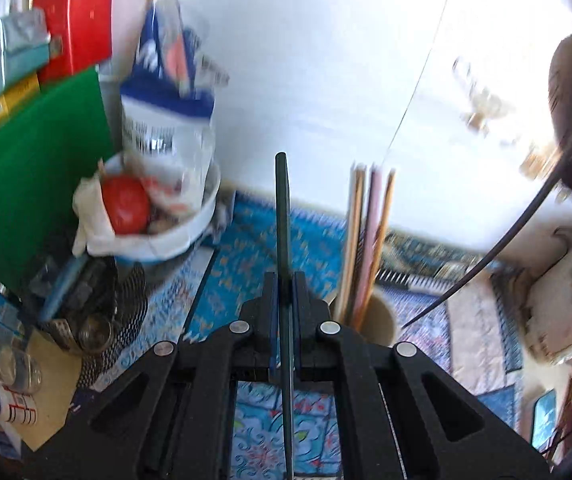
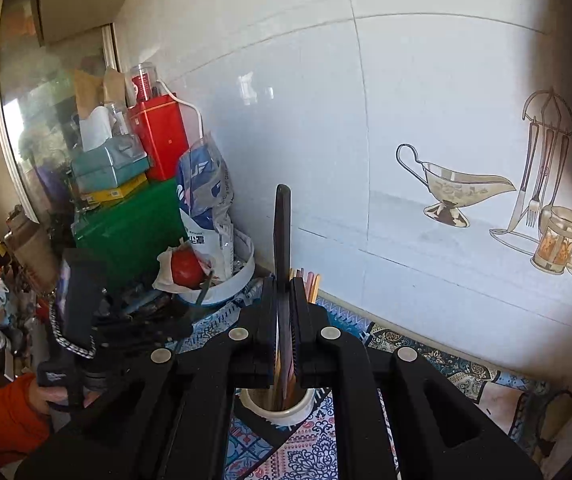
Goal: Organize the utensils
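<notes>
My left gripper [image 1: 284,280] is shut on a thin dark green stick-like utensil [image 1: 283,216] that stands upright between the pads. Just right of it a cream cup [image 1: 381,318] holds several chopsticks [image 1: 369,232]. My right gripper [image 2: 284,286] is shut on a dark flat utensil handle [image 2: 282,228], held upright directly over the same cream cup [image 2: 282,410], with the handle's lower end inside it. The chopsticks [image 2: 311,282] poke up behind the right fingers. The left gripper's body [image 2: 80,308] shows at the left of the right wrist view.
A white bowl [image 1: 184,236] with a red tomato [image 1: 126,204] and a blue-white bag stands at the left, beside a green box [image 1: 34,184] and a black mesh holder [image 1: 126,304]. A tiled wall [image 2: 365,120] is close behind. A patterned blue cloth [image 1: 258,236] covers the counter.
</notes>
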`<state>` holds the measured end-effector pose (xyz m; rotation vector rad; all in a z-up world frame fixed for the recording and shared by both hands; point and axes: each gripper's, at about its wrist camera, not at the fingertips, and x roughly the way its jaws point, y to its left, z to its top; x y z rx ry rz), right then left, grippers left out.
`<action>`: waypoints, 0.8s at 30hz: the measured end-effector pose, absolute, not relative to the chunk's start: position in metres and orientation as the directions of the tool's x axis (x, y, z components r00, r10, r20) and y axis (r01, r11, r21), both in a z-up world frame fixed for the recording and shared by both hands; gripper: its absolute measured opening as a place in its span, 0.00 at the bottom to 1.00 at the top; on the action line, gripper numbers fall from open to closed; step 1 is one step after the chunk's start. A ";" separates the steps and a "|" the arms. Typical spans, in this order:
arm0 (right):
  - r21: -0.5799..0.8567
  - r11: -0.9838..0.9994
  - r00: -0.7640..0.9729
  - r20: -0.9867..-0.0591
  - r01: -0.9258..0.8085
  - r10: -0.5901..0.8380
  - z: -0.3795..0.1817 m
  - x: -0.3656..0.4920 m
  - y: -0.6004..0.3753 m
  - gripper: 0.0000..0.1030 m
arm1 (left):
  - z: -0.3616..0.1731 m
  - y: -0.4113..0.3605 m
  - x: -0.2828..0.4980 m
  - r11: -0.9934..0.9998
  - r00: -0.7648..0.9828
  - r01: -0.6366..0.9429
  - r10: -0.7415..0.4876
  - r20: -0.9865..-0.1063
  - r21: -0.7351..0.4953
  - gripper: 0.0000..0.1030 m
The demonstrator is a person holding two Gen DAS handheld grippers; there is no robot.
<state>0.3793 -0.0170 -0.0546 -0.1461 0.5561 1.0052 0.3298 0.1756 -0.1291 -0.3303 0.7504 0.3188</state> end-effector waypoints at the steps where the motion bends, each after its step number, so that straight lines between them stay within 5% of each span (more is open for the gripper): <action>1: 0.136 0.538 0.409 -0.505 -0.832 0.760 -0.055 0.380 -0.016 0.05 | -0.119 0.175 0.331 0.899 0.708 -0.395 0.167 -0.686 -0.188 0.04; 9: 0.166 0.516 0.372 -0.518 -0.840 0.771 -0.066 0.392 -0.011 0.05 | -0.090 0.176 0.375 0.887 0.778 -0.403 0.203 -0.594 -0.225 0.04; 24: 0.204 0.476 0.280 -0.590 -0.856 0.757 -0.106 0.420 0.001 0.05 | -0.131 0.158 0.439 0.898 0.814 -0.418 0.304 -0.495 -0.135 0.04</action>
